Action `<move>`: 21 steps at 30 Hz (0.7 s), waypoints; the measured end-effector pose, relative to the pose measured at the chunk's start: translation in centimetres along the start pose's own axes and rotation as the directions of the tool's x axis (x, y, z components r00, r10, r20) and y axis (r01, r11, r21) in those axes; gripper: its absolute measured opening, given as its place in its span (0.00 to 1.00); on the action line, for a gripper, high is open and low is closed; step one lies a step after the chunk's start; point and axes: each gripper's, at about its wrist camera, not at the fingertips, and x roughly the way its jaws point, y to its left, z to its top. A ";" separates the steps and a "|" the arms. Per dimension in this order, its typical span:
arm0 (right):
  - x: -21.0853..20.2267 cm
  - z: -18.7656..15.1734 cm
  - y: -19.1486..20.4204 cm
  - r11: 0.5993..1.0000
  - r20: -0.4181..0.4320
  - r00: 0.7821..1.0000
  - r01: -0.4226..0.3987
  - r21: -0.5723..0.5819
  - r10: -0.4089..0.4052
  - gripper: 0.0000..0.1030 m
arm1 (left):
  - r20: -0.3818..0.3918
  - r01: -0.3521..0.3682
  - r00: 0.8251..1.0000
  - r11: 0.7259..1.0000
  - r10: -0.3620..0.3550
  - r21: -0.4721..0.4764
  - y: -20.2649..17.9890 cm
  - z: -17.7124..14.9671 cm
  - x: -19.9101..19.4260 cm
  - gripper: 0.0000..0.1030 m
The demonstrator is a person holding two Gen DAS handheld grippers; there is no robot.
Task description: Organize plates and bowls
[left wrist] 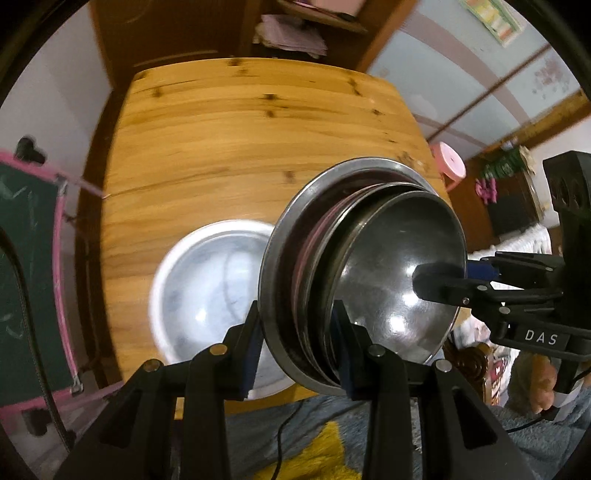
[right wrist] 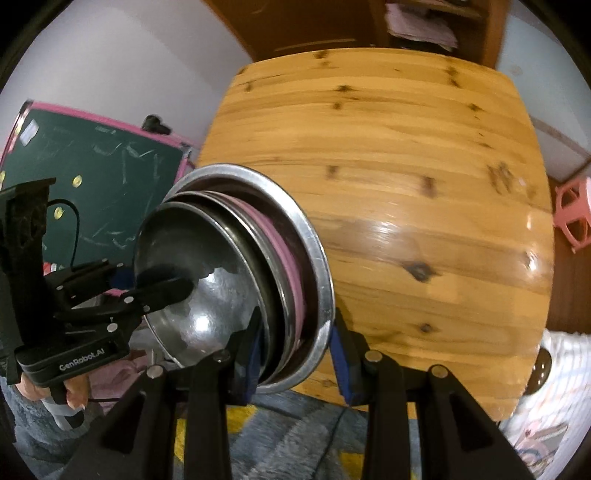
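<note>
A nested stack of steel plates and bowls [left wrist: 354, 266], with a pink rim between them, is held on edge above the near edge of the wooden table [left wrist: 240, 147]. My left gripper [left wrist: 299, 354] is shut on the stack's lower rim. My right gripper [right wrist: 295, 354] is shut on the opposite rim of the same stack [right wrist: 258, 266]. Each gripper shows in the other's view, the right gripper [left wrist: 443, 280] and the left gripper [right wrist: 159, 284], with one finger inside the innermost steel bowl. A white bowl [left wrist: 214, 295] sits on the table below the stack.
A green chalkboard with a pink frame [right wrist: 96, 184] stands left of the table. A pink stool [right wrist: 572, 218] is at the right. A wooden shelf with papers [left wrist: 291, 33] is behind the table. Grey and yellow carpet [left wrist: 314, 443] lies below.
</note>
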 end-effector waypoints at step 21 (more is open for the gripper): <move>13.2 1.3 3.2 1.000 -0.205 0.979 0.005 0.011 -0.002 0.31 | -0.116 -0.003 0.993 0.972 -0.025 -0.234 10.7 -3.7 8.7 0.31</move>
